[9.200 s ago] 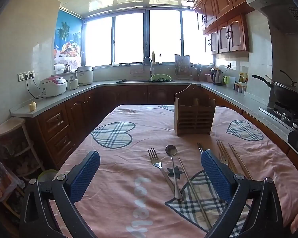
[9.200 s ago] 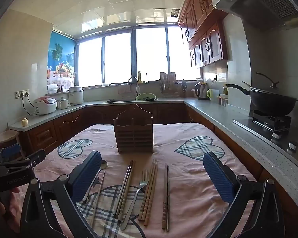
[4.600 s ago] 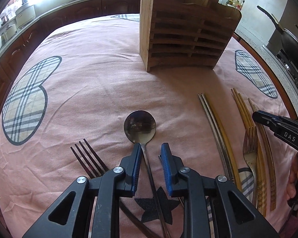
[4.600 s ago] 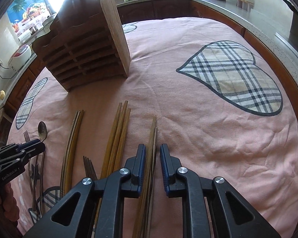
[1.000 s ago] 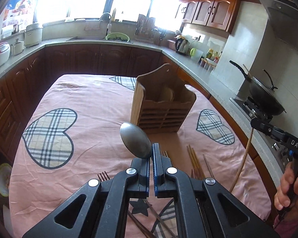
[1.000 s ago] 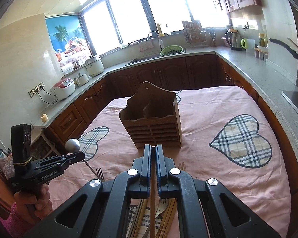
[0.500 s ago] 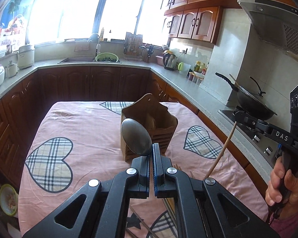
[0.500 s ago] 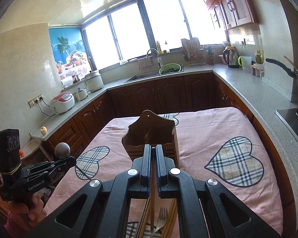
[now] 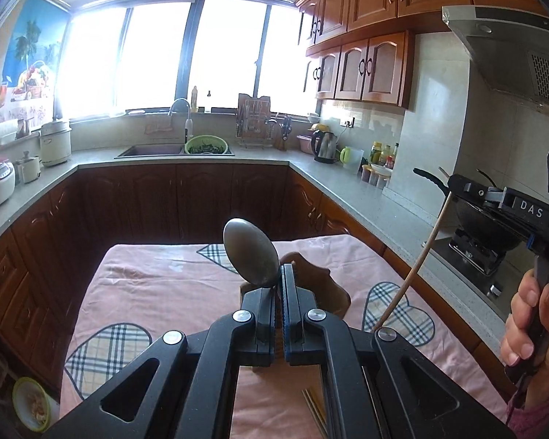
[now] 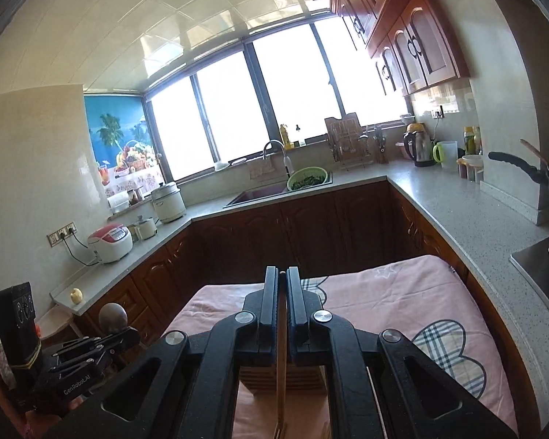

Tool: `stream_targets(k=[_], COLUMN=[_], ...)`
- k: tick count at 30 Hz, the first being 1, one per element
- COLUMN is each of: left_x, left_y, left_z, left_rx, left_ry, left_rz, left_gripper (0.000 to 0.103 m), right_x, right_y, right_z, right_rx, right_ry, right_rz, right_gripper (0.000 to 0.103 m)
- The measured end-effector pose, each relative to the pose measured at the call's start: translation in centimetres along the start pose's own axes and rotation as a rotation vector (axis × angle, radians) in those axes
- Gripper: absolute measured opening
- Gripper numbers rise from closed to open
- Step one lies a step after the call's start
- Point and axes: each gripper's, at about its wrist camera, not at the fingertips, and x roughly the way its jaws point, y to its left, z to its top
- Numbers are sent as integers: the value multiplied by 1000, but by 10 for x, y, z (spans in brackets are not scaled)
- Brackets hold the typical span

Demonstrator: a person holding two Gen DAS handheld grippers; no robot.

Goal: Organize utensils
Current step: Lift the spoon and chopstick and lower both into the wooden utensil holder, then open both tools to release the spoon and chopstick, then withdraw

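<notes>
My left gripper [image 9: 282,271] is shut on a steel spoon [image 9: 250,252], whose bowl sticks up above the fingers. Behind those fingers stands the wooden utensil holder [image 9: 327,287] on the pink tablecloth [image 9: 164,285], mostly hidden. At the right, my right gripper [image 9: 452,184] hangs high with a wooden chopstick [image 9: 413,274] slanting down from it. In the right wrist view the right gripper [image 10: 282,274] is shut on that chopstick [image 10: 281,384], above the holder [image 10: 300,376]. The left gripper [image 10: 133,333] with the spoon bowl [image 10: 112,316] shows at the lower left.
More chopsticks [image 9: 313,406] lie on the cloth near the front edge. A grey counter [image 9: 377,216] wraps around the table, with a sink [image 9: 150,150], a kettle [image 9: 325,146] and a wok on the stove [image 9: 494,219] to the right. A hand [image 9: 530,314] holds the right gripper's handle.
Both grippers have risen and tipped upward with the spoon and chopstick. The holder has dropped low in both views and is now largely behind the fingers.
</notes>
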Motion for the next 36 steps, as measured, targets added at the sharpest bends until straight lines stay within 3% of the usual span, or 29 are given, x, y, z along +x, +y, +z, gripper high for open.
stream_targets(k=[8,18,29,36], left_x=[69,175,230,236], left_y=[4,19,14,17], left_z=[8,-6,-15,-12], left_rx=[-9,-89,-68,-65], left_ry=[-5,108,193,198], left_rz=[57,72,72,84], left_gripper=[1,1,1,2], right_x=[48,119,133,144], right_y=[-5,-43,-59,-57], right_z=[26,-27,-44,-51], right_rx=[13,112,121,123], right_ry=[-76,15,96,147], right_rz=[-27,-31,-32,-37], right_gripper=[4,4,5,9])
